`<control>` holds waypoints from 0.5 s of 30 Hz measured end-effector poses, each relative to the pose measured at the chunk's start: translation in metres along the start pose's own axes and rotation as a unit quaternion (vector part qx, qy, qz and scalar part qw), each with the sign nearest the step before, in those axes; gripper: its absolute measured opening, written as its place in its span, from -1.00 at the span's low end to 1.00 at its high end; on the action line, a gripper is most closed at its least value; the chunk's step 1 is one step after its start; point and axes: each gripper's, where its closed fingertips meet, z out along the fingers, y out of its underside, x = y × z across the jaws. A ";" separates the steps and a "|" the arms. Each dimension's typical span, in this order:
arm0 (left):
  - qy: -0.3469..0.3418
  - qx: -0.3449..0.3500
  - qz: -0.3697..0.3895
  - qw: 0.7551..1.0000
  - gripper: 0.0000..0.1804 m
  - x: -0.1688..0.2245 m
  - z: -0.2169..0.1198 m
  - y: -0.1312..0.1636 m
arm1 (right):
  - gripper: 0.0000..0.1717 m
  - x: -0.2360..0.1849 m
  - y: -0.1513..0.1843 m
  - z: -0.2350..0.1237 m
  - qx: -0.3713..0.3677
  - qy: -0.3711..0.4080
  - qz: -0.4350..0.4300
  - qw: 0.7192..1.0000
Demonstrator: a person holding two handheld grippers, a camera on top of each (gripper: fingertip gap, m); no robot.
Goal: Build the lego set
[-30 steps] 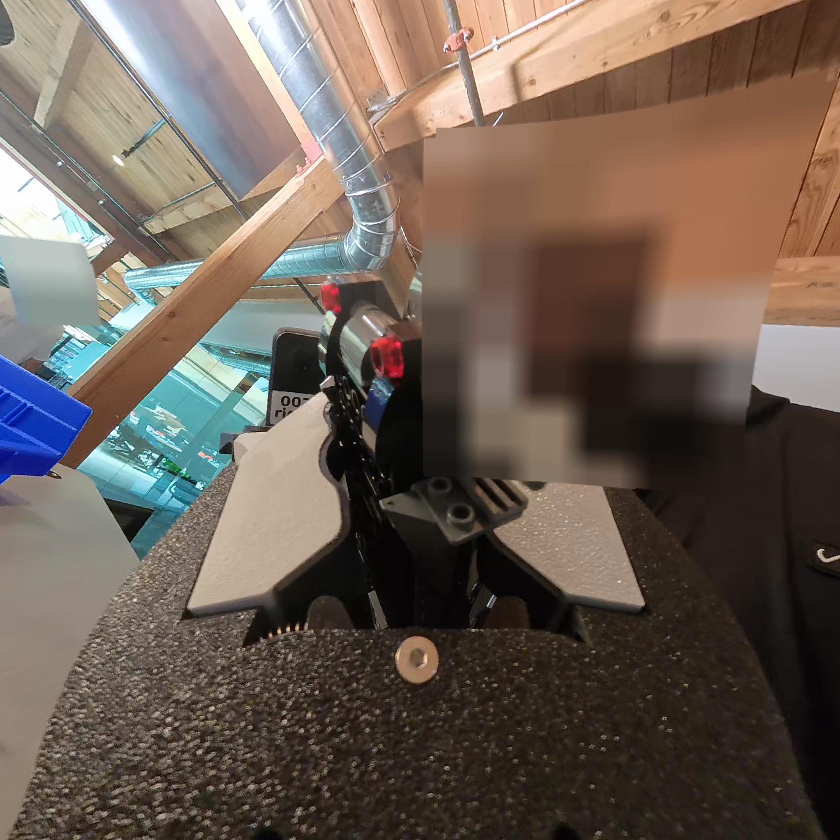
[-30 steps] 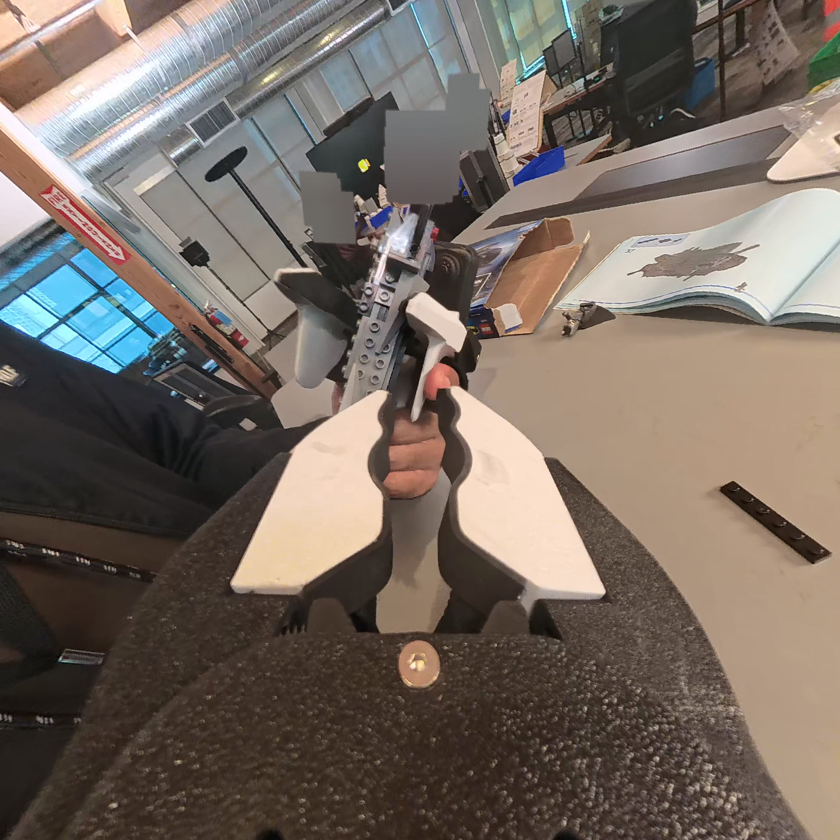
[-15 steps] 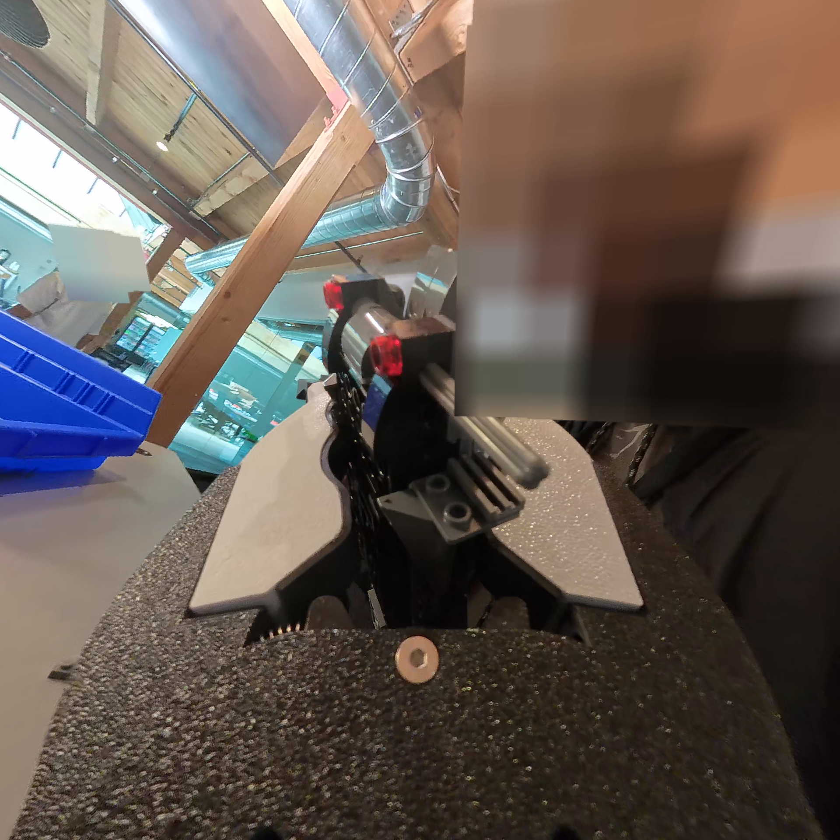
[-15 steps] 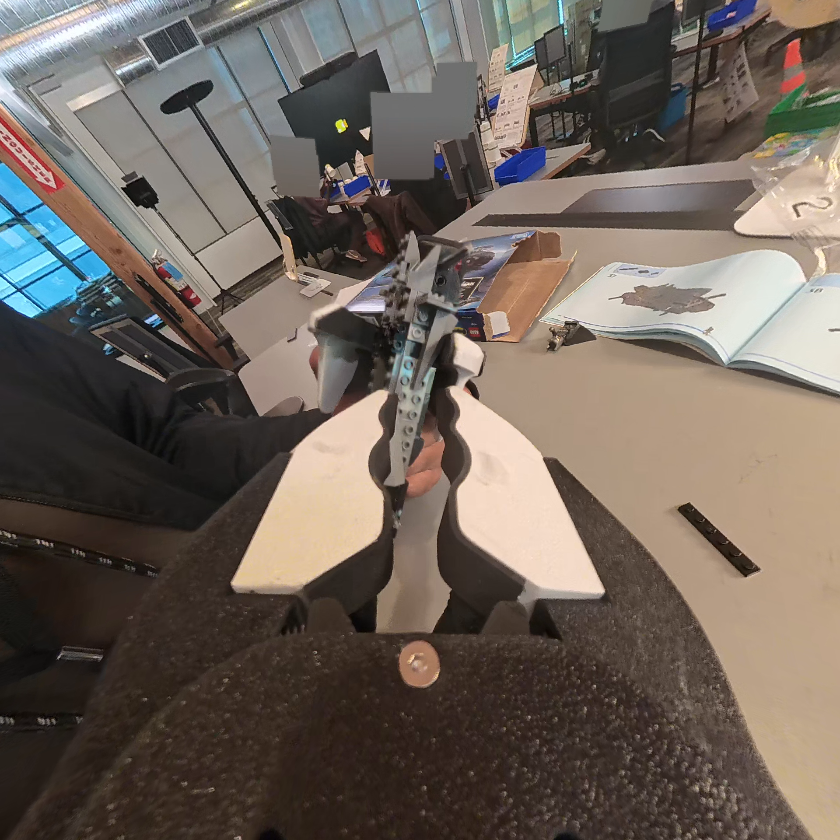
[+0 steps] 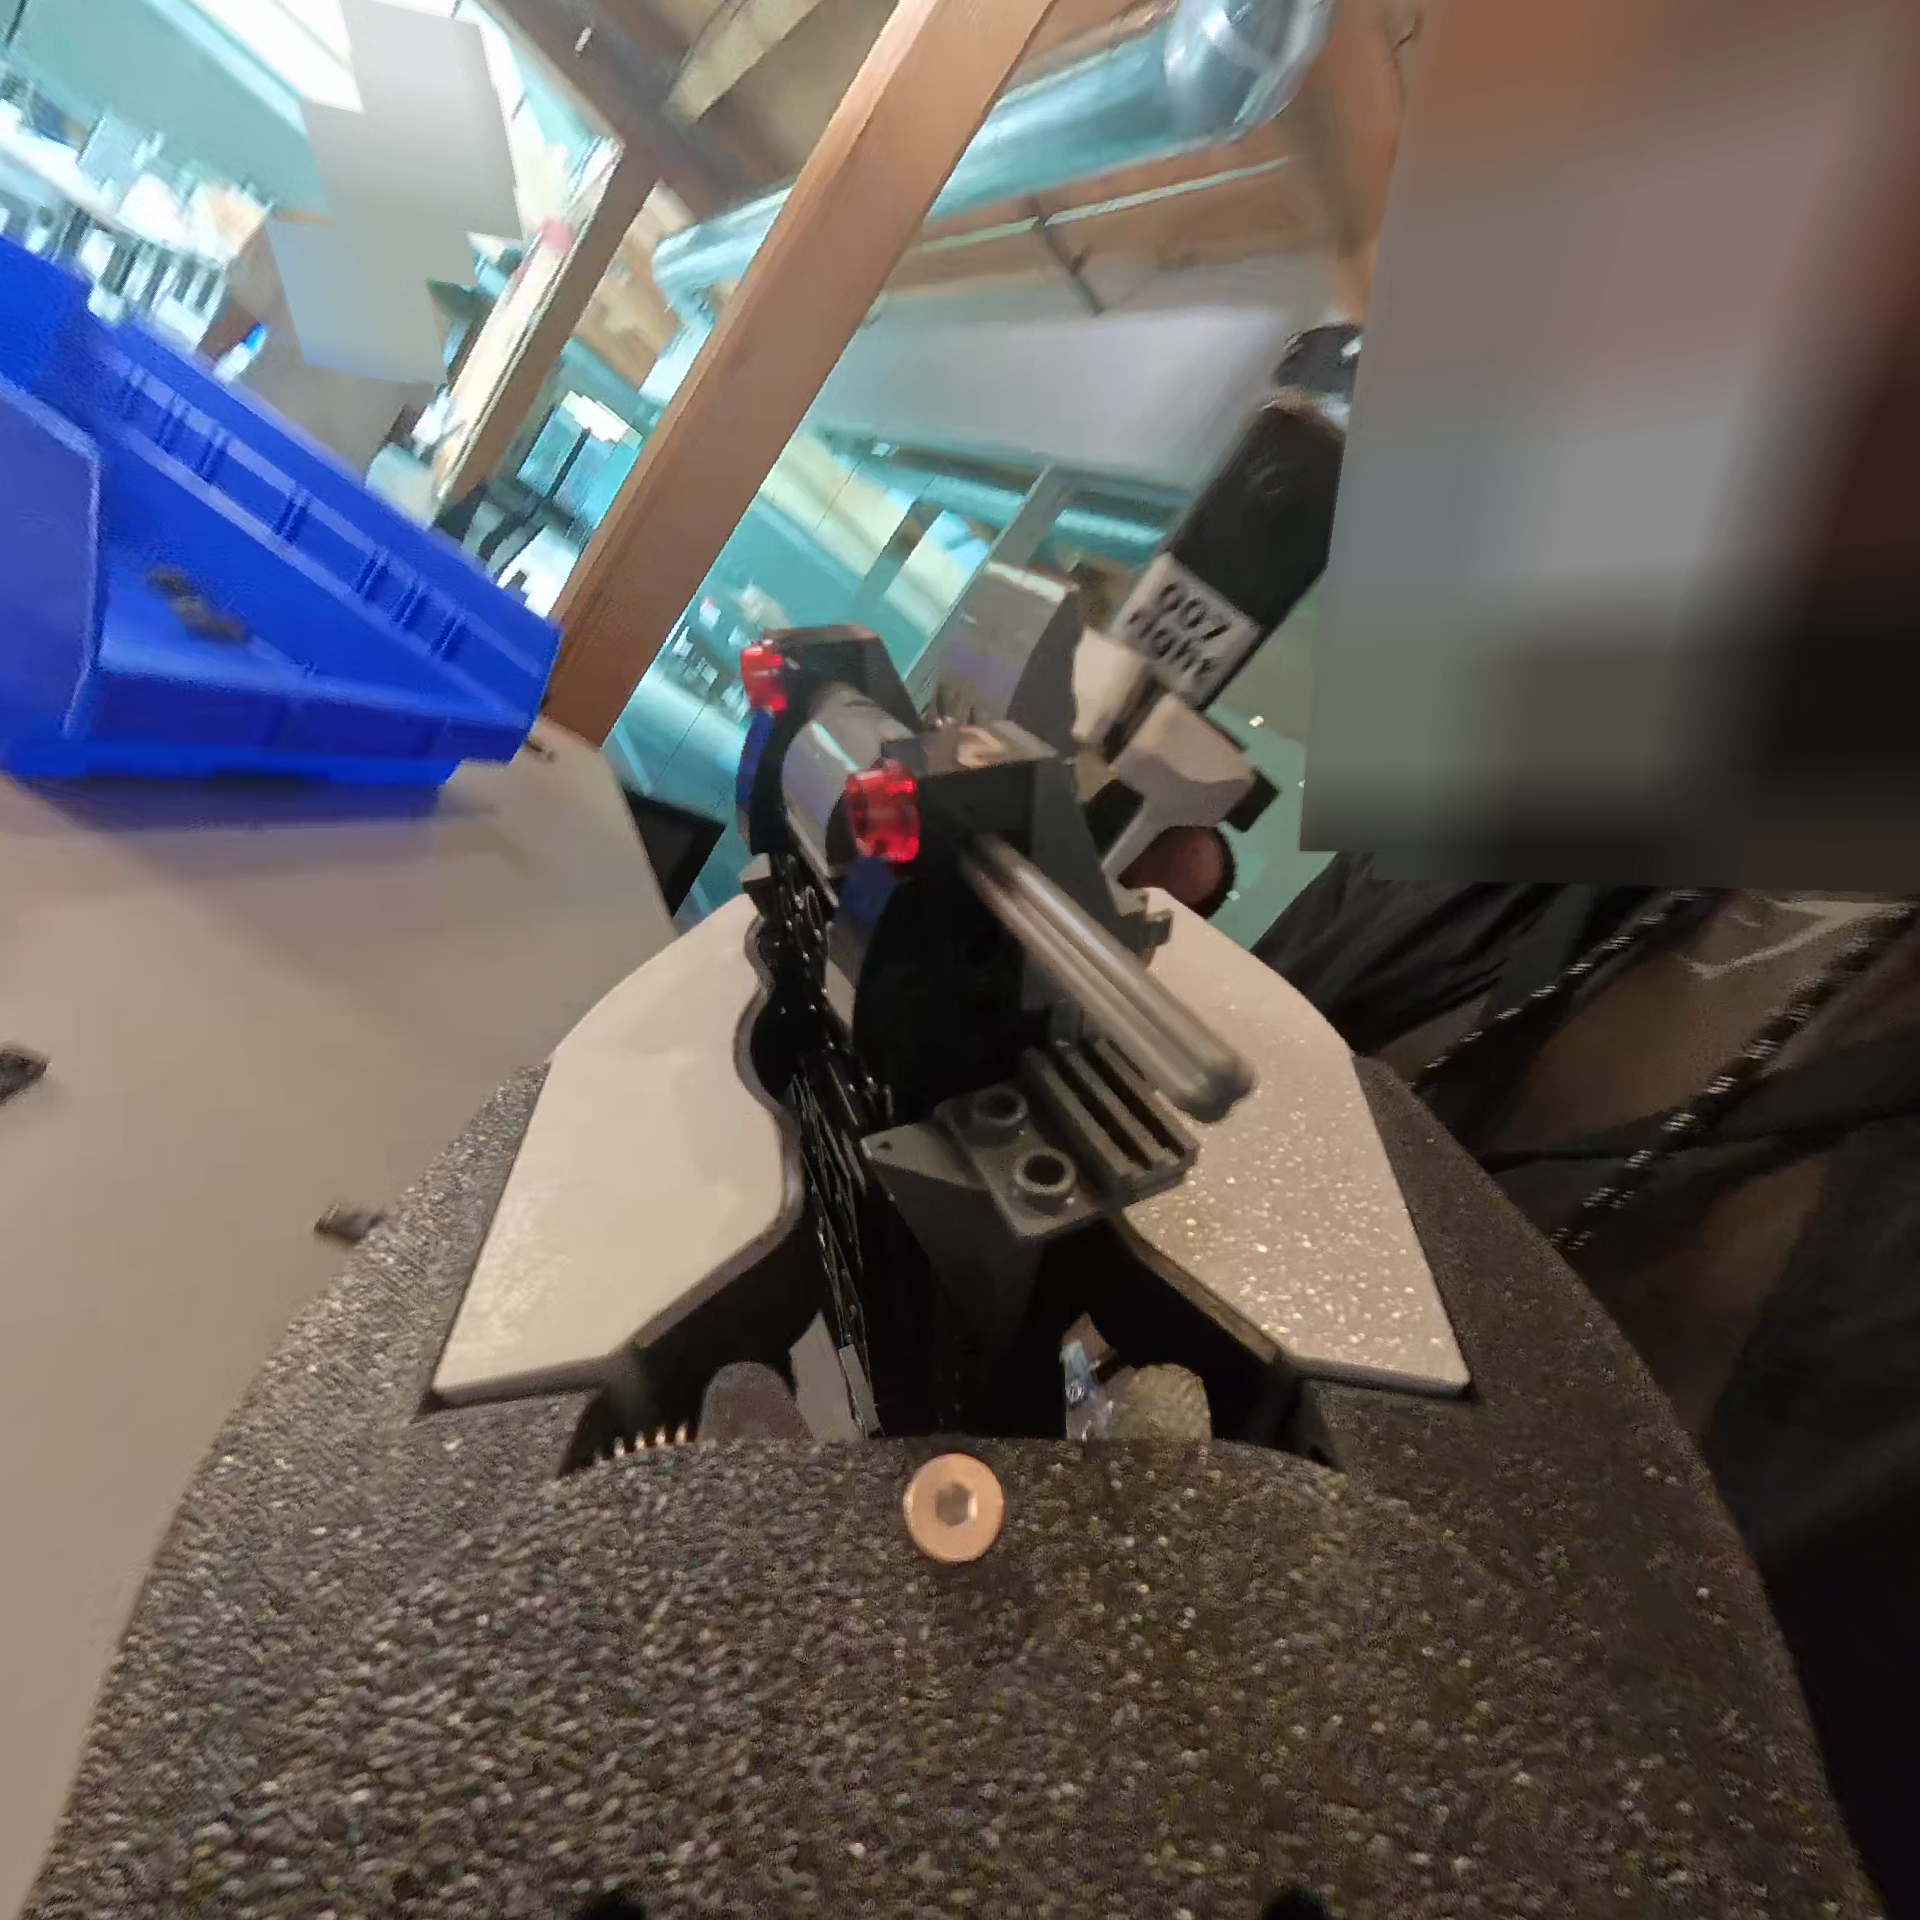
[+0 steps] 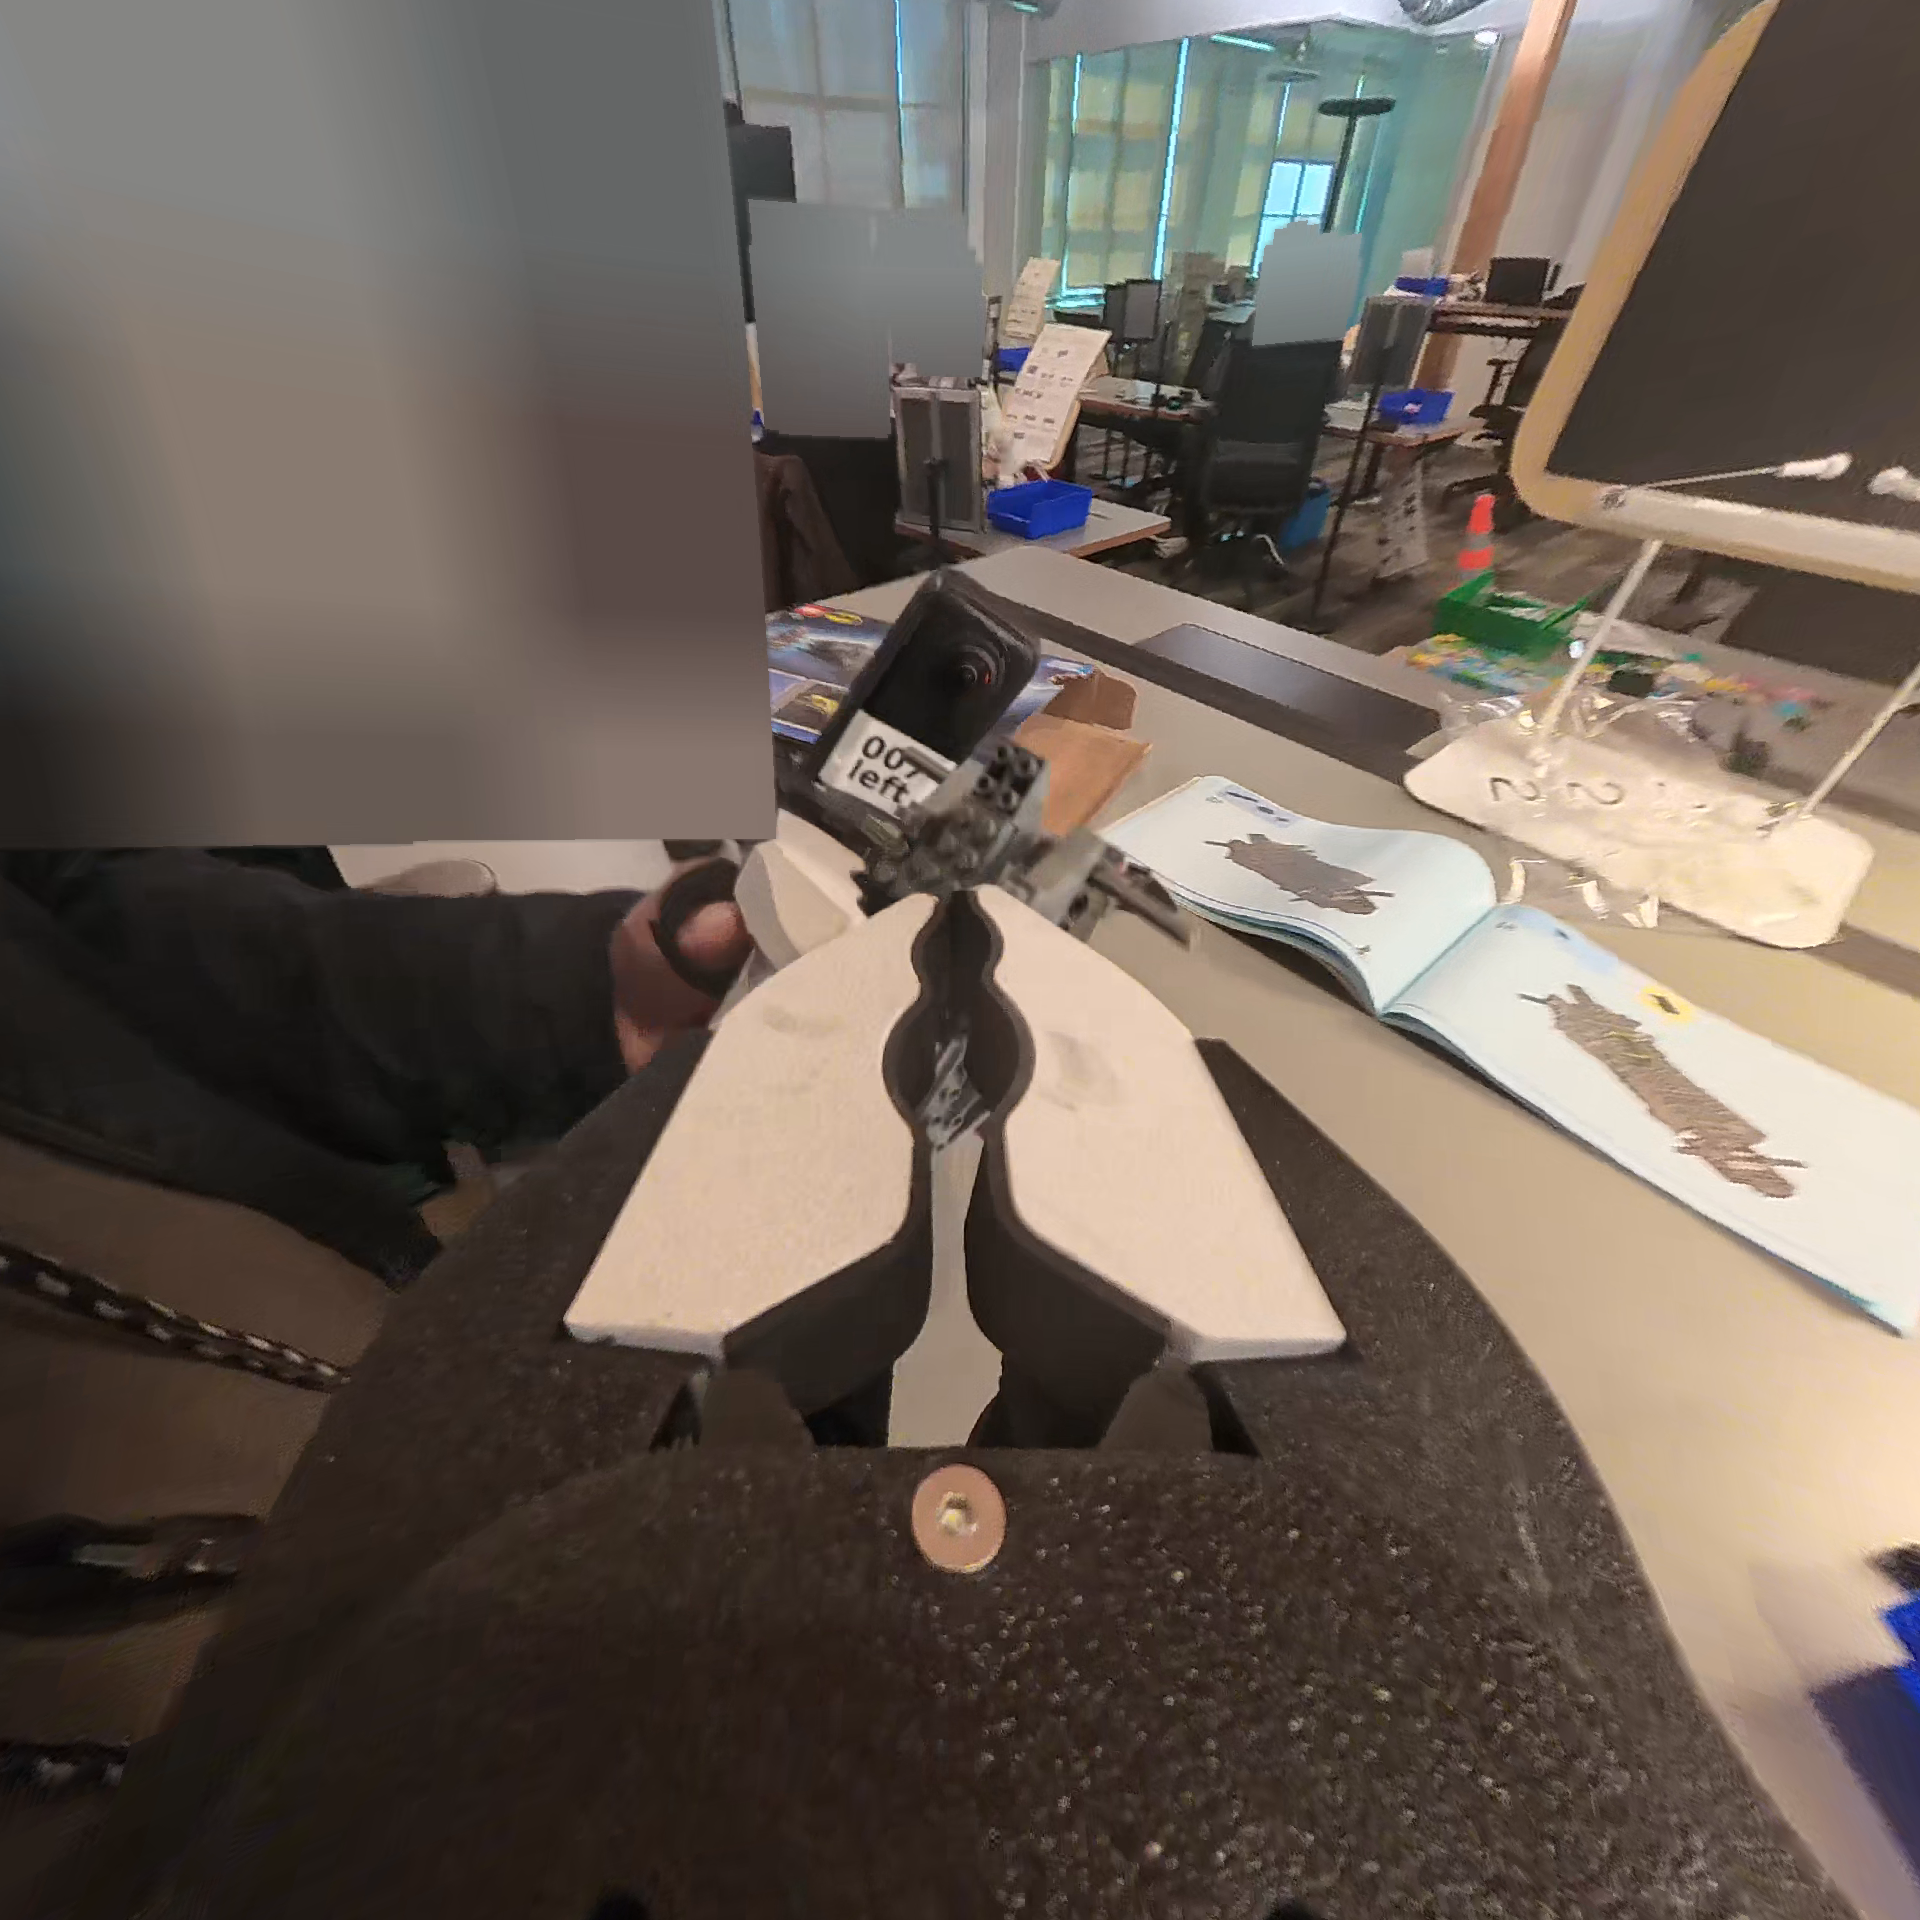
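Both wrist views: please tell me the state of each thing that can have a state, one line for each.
Left gripper: jaws wide, clamped on the brick model.
Brick model: held off the table, partly built.
Right gripper: fingertips together; a thin part of the model shows between the fingers behind the tips.
Booklet: lying open on the table.
Cardboard box: flaps open.
Blue bin: nearly empty, a few small parts inside.

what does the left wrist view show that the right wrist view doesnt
Only the left wrist view shows the blue bin, the slanted wooden beam, silver ducting overhead and two red studs on the model. Only the right wrist view shows the open instruction booklet, the flattened cardboard box and a framed dark board. Both show the dark brick model clamped in the left gripper and the grey table.
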 end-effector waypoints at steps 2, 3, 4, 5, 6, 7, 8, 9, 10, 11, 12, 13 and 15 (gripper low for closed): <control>-0.040 -0.040 -0.011 0.998 -0.31 -0.009 0.003 0.011 | -1.00 0.004 0.006 -0.001 -0.028 0.013 -0.039 0.999; -0.059 -0.059 -0.015 0.996 -0.31 -0.013 0.004 0.016 | -1.00 0.006 0.009 0.000 -0.045 0.017 -0.057 0.997; -0.075 -0.075 -0.011 0.994 -0.32 -0.016 0.004 0.019 | -1.00 0.007 0.013 0.000 -0.061 0.017 -0.070 0.996; -0.089 -0.089 -0.007 0.992 -0.32 -0.017 0.005 0.022 | -1.00 0.008 0.016 0.001 -0.072 0.015 -0.079 0.994; -0.103 -0.102 -0.003 0.989 -0.32 -0.019 0.006 0.025 | -1.00 0.007 0.017 0.002 -0.080 0.009 -0.085 0.993; -0.118 -0.113 0.003 0.987 -0.32 -0.021 0.006 0.026 | -1.00 0.006 0.019 0.003 -0.086 0.004 -0.090 0.992; -0.133 -0.122 0.012 0.984 -0.32 -0.023 0.007 0.027 | -1.00 0.006 0.020 0.004 -0.092 0.000 -0.096 0.991; -0.150 -0.129 0.018 0.980 -0.32 -0.025 0.007 0.027 | -1.00 0.006 0.021 0.006 -0.098 -0.002 -0.101 0.990; -0.166 -0.137 0.025 0.976 -0.32 -0.028 0.006 0.027 | -1.00 0.007 0.022 0.008 -0.104 -0.001 -0.106 0.989; -0.178 -0.142 0.031 0.973 -0.32 -0.029 0.006 0.027 | -1.00 0.008 0.023 0.009 -0.109 0.000 -0.110 0.988; -0.189 -0.146 0.032 0.970 -0.32 -0.031 0.006 0.026 | -1.00 0.009 0.024 0.011 -0.114 0.000 -0.114 0.987; -0.199 -0.149 0.037 0.968 -0.32 -0.032 0.006 0.025 | -1.00 0.010 0.025 0.013 -0.119 0.001 -0.117 0.986; -0.218 -0.152 0.047 0.963 -0.32 -0.034 0.004 0.023 | -1.00 0.013 0.026 0.017 -0.128 0.007 -0.123 0.984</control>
